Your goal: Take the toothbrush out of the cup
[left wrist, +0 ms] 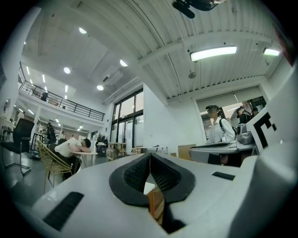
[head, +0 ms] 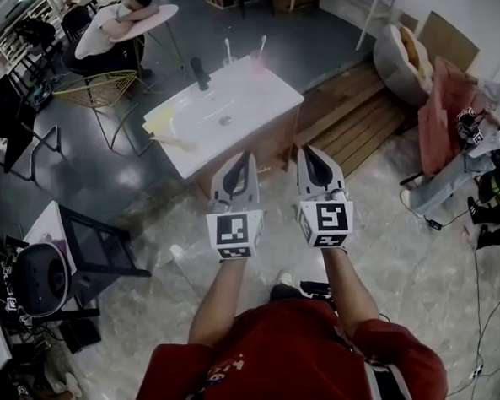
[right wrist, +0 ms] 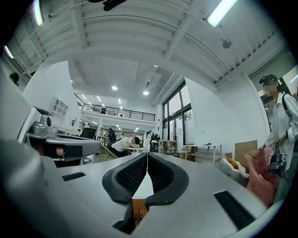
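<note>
Toothbrush (head: 262,44) of white plastic stands in pink cup (head: 258,64) on white bench (head: 244,102).
Left hand-held gripper (head: 248,155) and right hand-held gripper (head: 306,149) hover clenched, empty.

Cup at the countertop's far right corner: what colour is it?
The cup is pink, seen best in the head view.

Grey floor (head: 105,174), tall windows (left wrist: 126,123), bright ceiling strip lights (left wrist: 213,52).

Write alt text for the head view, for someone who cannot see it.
From above, a person in a red shirt holds the left gripper and right gripper side by side, both shut and empty, short of a white basin counter. At its far edge a toothbrush stands in a pink cup, a second toothbrush beside it.
</note>
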